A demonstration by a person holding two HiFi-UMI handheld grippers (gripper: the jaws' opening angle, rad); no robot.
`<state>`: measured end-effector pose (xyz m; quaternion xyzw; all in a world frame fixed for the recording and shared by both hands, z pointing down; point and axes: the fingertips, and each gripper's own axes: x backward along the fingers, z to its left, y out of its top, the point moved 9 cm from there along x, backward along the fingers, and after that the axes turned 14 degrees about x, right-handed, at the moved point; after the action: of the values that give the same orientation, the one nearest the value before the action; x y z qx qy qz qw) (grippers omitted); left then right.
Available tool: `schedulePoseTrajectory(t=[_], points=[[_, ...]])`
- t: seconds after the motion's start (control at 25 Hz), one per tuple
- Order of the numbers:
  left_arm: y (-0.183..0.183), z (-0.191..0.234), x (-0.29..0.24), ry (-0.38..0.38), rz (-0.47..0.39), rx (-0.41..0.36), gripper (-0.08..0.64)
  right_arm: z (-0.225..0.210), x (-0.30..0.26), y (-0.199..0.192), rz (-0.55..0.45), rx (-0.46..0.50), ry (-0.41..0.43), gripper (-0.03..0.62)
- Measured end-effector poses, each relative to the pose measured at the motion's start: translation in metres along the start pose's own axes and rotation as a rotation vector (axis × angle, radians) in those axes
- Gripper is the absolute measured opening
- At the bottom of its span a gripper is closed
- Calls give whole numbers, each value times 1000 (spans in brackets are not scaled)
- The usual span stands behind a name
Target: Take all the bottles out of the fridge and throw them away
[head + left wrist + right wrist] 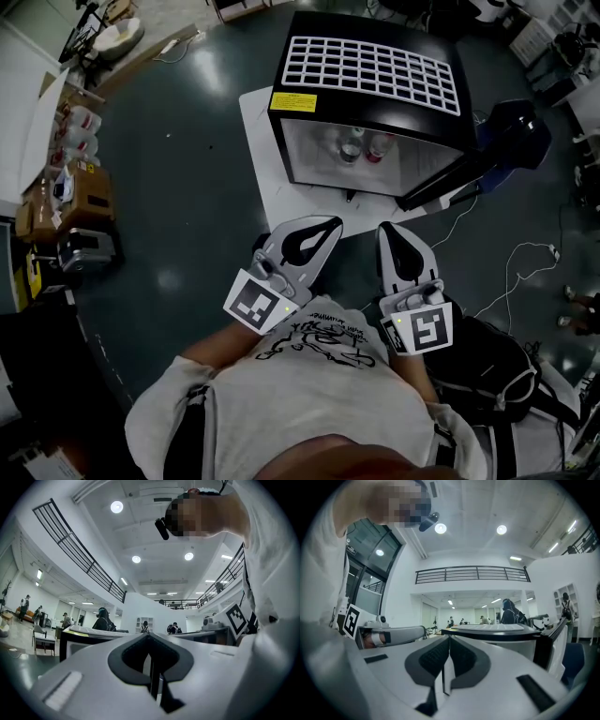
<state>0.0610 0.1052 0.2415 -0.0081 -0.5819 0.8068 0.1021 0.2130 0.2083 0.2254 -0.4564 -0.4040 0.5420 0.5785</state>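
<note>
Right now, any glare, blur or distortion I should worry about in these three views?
Head view: reasonably sharp, with ceiling-light glare patches on the dark floor; the bottles inside the fridge look small and hazy. Left gripper view: strong fisheye, black corners, ceiling lamp blown out. Right gripper view: same fisheye, balcony railing visibly bowed.

Bottles (364, 147) stand inside the fridge (370, 70), ahead of the left gripper (325, 225) and right gripper (388, 231).
</note>
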Motion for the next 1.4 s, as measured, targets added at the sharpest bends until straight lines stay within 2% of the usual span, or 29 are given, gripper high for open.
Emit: schedulePoseTrajectory(t=[0.6, 1.12, 1.4], points=[[11, 72, -24, -21, 11, 19, 9, -13, -74, -7, 18, 11, -9, 6], [21, 113, -24, -37, 29, 22, 9, -7, -117, -6, 24, 14, -10, 6], [22, 119, -27, -34, 36, 18, 9, -8, -123, -7, 29, 16, -4, 6]])
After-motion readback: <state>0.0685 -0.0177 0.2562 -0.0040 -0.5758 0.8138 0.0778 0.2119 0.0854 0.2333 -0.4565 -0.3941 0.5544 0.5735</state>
